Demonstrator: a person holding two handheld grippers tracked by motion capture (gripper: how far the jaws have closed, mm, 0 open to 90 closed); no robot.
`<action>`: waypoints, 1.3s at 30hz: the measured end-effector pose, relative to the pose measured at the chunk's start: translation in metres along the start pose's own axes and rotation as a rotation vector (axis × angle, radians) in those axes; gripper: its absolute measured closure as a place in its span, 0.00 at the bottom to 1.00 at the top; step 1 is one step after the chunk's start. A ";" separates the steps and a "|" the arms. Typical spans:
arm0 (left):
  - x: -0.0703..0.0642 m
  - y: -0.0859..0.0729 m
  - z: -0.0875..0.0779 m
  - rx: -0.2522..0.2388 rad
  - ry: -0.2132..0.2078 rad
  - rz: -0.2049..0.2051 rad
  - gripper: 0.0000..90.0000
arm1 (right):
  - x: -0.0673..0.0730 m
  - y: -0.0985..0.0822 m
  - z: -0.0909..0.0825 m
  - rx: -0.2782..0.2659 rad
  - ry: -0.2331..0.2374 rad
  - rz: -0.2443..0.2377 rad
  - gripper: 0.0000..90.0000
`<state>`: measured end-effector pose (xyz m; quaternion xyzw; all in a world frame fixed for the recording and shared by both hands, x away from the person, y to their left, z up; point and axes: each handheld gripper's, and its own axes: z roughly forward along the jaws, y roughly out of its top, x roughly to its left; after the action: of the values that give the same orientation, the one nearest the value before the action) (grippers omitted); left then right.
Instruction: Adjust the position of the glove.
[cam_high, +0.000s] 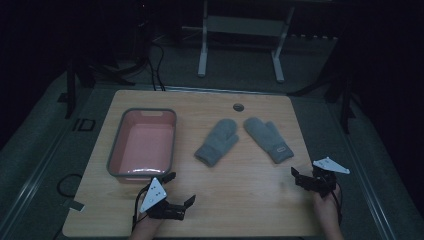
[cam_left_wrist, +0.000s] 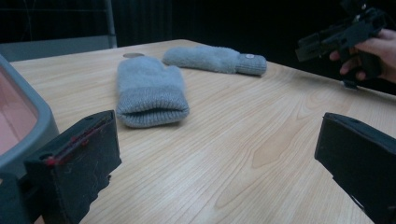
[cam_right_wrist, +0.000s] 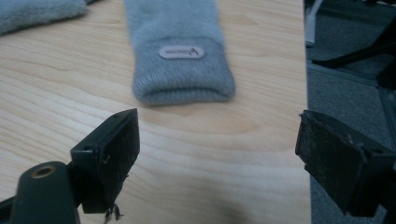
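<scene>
Judging from the layout, the mittens are probably to be gathered into the basin, and neither has yet been taken. Nearest, the left gripper (cam_high: 181, 189) is held low over the counter (cam_high: 240, 200) beside the basin's near corner, jaws spread wide and empty. The right gripper (cam_high: 306, 178) is held at the counter's right edge, jaws likewise wide apart with nothing between them. Just beyond it lies the labelled mitten (cam_right_wrist: 180, 51), cuff toward the jaws; the ribbed cuff is best approached squarely and pinched through both layers. The other mitten (cam_left_wrist: 148, 91) lies flat nearby, the grey-rimmed pink basin (cam_high: 116, 150) to its left.
</scene>
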<state>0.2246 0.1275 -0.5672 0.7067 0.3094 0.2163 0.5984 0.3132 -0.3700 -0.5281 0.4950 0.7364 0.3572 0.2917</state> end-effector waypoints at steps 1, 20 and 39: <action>0.000 0.000 0.000 -0.001 -0.002 -0.004 0.00 | 0.000 0.004 0.001 0.009 0.021 -0.001 0.17; 0.001 0.000 0.002 0.027 -0.018 -0.016 0.00 | 0.031 0.087 0.026 -0.015 0.275 -0.114 0.16; -0.002 0.002 0.001 0.033 -0.017 0.011 0.00 | 0.076 0.140 0.085 0.027 0.419 -0.208 0.24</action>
<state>0.2245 0.1254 -0.5658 0.7198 0.3040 0.2084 0.5882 0.4266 -0.2426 -0.4687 0.3353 0.8325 0.4104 0.1614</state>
